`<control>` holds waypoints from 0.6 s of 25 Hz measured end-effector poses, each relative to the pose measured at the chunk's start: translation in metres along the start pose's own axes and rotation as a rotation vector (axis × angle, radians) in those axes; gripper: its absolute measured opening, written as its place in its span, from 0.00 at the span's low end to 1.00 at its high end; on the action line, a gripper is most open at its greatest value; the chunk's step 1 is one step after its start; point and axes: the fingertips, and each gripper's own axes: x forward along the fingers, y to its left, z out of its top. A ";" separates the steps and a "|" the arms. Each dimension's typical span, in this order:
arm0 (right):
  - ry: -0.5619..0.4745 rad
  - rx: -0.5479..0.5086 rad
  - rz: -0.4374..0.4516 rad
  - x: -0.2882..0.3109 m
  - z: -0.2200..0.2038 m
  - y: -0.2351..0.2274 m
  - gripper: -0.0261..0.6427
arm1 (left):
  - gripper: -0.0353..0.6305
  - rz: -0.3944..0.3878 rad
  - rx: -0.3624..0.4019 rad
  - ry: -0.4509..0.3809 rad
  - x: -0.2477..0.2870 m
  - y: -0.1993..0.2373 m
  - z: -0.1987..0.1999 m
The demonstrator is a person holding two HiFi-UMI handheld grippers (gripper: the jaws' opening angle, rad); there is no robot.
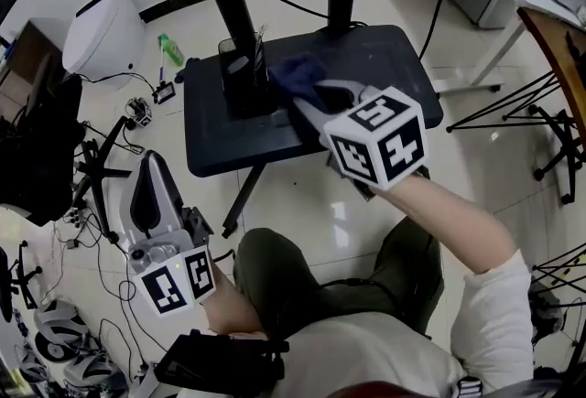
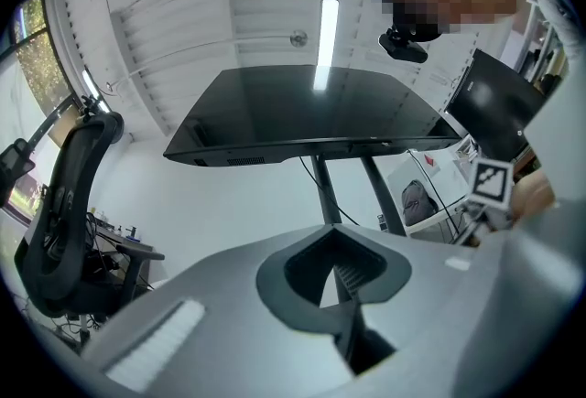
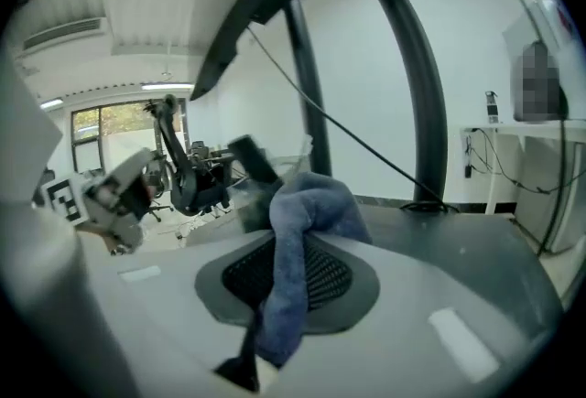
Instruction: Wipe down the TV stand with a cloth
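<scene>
Blue cloth [image 3: 307,204] bunched in right tongs [image 1: 307,99], seemingly touching stand [image 1: 385,58].

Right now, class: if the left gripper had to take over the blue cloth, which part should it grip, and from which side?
Probably the bunched end of the cloth jutting past the right gripper, whose jaws pinch its tail. Come from above: the stand's base lies beneath, its post close at the left.

Blue cloth [image 3: 307,204]; black TV stand [image 1: 385,67]; grey left gripper [image 1: 152,158]; black-and-white squares on its cube [image 1: 179,282]
</scene>
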 end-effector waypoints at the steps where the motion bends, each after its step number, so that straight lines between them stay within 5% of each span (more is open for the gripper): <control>1: -0.034 -0.022 0.019 -0.018 -0.008 0.019 0.13 | 0.05 -0.004 -0.003 0.004 0.001 -0.001 -0.004; 5: -0.214 -0.050 0.043 -0.072 -0.021 0.058 0.13 | 0.05 -0.027 0.001 0.020 0.007 -0.008 -0.015; 9: -0.374 -0.070 -0.029 -0.099 0.016 0.015 0.13 | 0.05 -0.038 0.006 0.023 0.007 -0.014 -0.017; 12: -0.334 -0.018 -0.082 -0.080 0.049 -0.053 0.13 | 0.05 -0.052 -0.003 0.027 0.008 -0.021 -0.016; 15: -0.153 0.114 -0.173 -0.040 0.042 -0.130 0.13 | 0.05 -0.073 -0.012 0.031 0.008 -0.027 -0.013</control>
